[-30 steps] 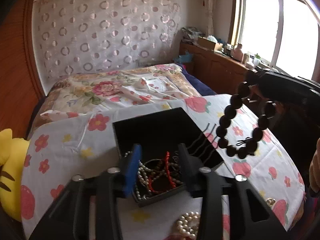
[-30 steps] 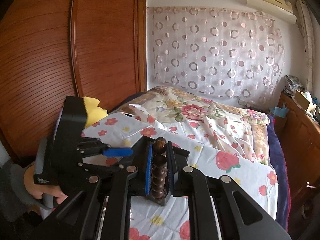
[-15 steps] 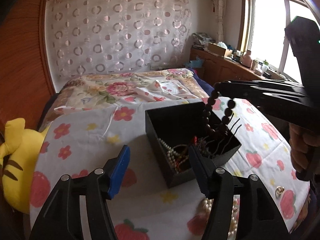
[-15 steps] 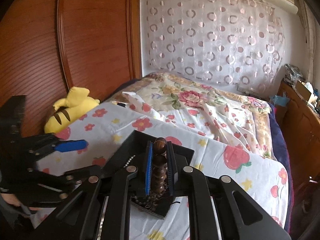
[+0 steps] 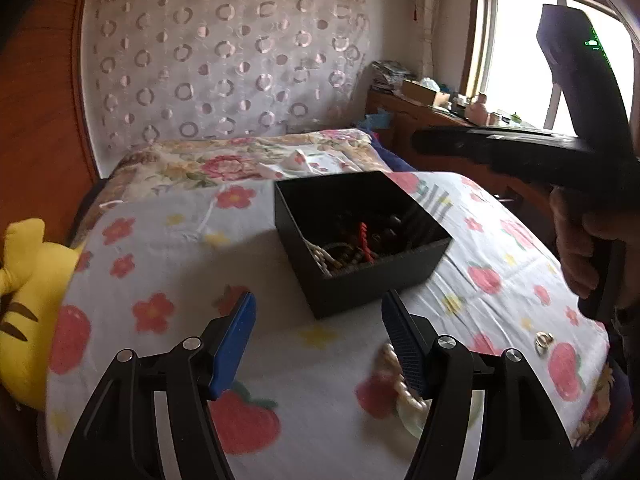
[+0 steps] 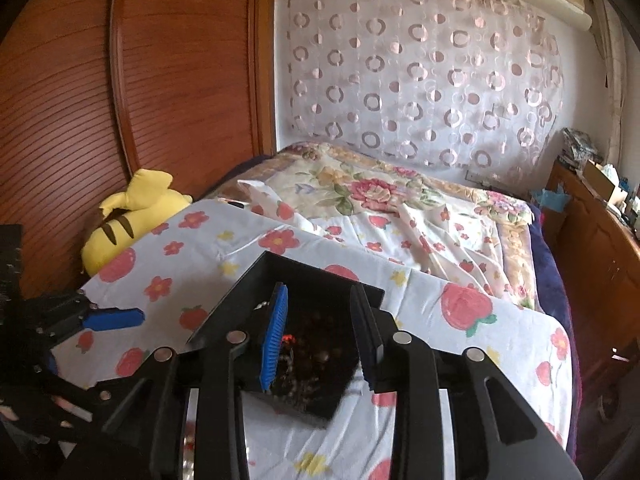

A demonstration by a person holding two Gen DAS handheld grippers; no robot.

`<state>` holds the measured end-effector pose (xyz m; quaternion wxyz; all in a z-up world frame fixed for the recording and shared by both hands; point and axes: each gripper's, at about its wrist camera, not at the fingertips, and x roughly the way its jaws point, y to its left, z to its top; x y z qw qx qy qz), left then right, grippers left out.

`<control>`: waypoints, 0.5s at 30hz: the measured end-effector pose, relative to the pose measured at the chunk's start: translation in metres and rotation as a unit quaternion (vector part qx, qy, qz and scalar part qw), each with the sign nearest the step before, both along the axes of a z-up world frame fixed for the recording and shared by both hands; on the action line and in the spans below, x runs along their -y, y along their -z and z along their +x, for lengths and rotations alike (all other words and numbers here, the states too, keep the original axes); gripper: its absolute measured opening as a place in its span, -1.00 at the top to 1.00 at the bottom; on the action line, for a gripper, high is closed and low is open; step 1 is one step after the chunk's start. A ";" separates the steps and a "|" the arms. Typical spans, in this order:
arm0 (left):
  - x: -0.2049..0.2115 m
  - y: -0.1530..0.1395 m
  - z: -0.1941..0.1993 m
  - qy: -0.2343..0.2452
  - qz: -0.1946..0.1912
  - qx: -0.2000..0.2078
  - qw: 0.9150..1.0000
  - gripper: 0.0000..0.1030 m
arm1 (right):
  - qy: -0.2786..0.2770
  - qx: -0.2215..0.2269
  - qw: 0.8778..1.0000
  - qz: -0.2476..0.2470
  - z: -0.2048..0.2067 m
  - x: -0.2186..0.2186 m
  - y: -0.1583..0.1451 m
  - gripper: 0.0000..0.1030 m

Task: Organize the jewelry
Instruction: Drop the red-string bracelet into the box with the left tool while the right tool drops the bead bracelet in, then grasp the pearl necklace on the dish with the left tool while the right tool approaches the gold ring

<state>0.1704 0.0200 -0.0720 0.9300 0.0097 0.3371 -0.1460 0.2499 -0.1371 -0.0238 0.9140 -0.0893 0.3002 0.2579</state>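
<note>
A black open jewelry box [image 5: 360, 240] sits on the flowered cloth and holds pearls, a red cord and dark beads; it also shows in the right wrist view [image 6: 304, 344]. My left gripper [image 5: 318, 336] is open and empty, in front of the box. My right gripper [image 6: 320, 336] is open and empty, right above the box; the dark bead bracelet [image 6: 316, 344] lies inside below it. A pearl bracelet [image 5: 404, 388] and a pale green bangle [image 5: 416, 416] lie on the cloth by my left gripper's right finger. A small ring [image 5: 543, 339] lies at the right.
The flowered cloth covers a table [image 5: 168, 280] in front of a bed [image 6: 384, 208]. A yellow plush toy [image 6: 132, 216] lies at the left edge. A wooden wardrobe [image 6: 120, 100] stands on the left, a wooden sideboard [image 5: 432, 120] under the window.
My right gripper opened and let the dark bead bracelet fall into the box. My left gripper pulled back from the box and opened wider.
</note>
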 end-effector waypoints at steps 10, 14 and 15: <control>0.014 0.027 -0.028 0.038 -0.005 -0.036 0.999 -0.19 | -0.013 -0.024 0.999 -0.038 -0.072 0.050 0.036 0.32; 0.018 0.035 -0.033 0.053 -0.018 -0.056 0.997 0.06 | -0.008 -0.049 0.998 -0.037 -0.089 0.072 0.057 0.32; 0.020 0.037 -0.033 0.057 -0.020 -0.061 0.996 0.10 | -0.006 -0.053 0.998 -0.037 -0.093 0.076 0.063 0.32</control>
